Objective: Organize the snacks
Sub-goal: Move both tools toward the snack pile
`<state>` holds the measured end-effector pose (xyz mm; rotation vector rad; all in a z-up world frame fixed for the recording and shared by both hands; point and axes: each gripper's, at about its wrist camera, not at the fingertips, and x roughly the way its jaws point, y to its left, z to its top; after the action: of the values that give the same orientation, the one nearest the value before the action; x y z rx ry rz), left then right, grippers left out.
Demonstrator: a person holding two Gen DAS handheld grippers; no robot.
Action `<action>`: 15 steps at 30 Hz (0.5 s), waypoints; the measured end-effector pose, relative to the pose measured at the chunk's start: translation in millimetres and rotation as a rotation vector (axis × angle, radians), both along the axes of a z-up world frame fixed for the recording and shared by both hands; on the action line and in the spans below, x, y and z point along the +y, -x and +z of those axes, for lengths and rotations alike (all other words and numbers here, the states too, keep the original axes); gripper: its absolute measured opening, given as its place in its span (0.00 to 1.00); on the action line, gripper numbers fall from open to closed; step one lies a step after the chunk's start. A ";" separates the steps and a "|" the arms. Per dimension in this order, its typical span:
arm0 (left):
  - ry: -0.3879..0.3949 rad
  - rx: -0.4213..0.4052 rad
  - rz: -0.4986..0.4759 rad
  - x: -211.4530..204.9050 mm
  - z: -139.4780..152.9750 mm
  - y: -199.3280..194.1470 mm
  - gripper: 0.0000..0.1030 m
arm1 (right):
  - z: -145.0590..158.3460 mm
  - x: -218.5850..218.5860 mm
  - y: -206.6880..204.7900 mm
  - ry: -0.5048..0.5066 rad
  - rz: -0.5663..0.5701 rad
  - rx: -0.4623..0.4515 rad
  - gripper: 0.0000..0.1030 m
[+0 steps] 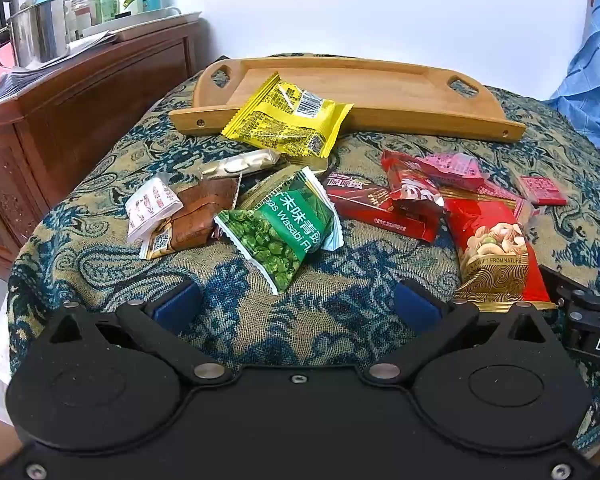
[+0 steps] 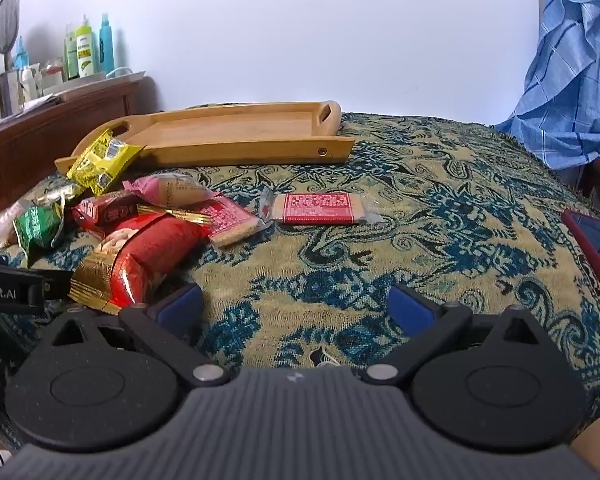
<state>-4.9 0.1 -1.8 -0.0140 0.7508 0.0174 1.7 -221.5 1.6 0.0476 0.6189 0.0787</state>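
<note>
Left wrist view: left gripper (image 1: pixel 298 306) hangs low over the patterned cloth (image 1: pixel 340 320), fingers (image 1: pixel 178 306) wide apart, nothing between them. Snacks lie in a loose heap just ahead: green pea bag (image 1: pixel 280 228) nearest, nut bag (image 1: pixel 496 252) to its right, red box (image 1: pixel 376 208) between them, brown pack (image 1: pixel 196 216) and white packet (image 1: pixel 152 204) to the left. Yellow bag (image 1: pixel 286 118) leans half over the near rim of the tray (image 1: pixel 400 92), which otherwise holds nothing, likely the sorting target. Pea bag looks the easiest first pick.

Right wrist view: right gripper (image 2: pixel 296 308) hovers over bare cloth, fingers (image 2: pixel 412 308) spread, empty. Red biscuit pack (image 2: pixel 318 208) lies alone ahead, apart from the heap at left. Tray beyond, well apart.
</note>
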 end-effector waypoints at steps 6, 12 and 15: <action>0.001 0.002 -0.007 -0.5 2.9 -0.2 1.00 | -0.5 -2.1 -1.6 -0.010 0.006 0.010 1.00; 0.013 0.020 -0.008 0.9 6.3 -3.7 1.00 | -1.9 4.0 -4.2 0.028 0.032 0.021 1.00; 0.045 0.016 -0.015 5.1 10.9 -1.4 0.96 | 1.4 3.1 -2.8 0.022 0.042 0.020 1.00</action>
<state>-3.5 5.3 9.2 -0.0516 0.7676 -0.0135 4.5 -218.5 3.0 0.0137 0.6404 0.1120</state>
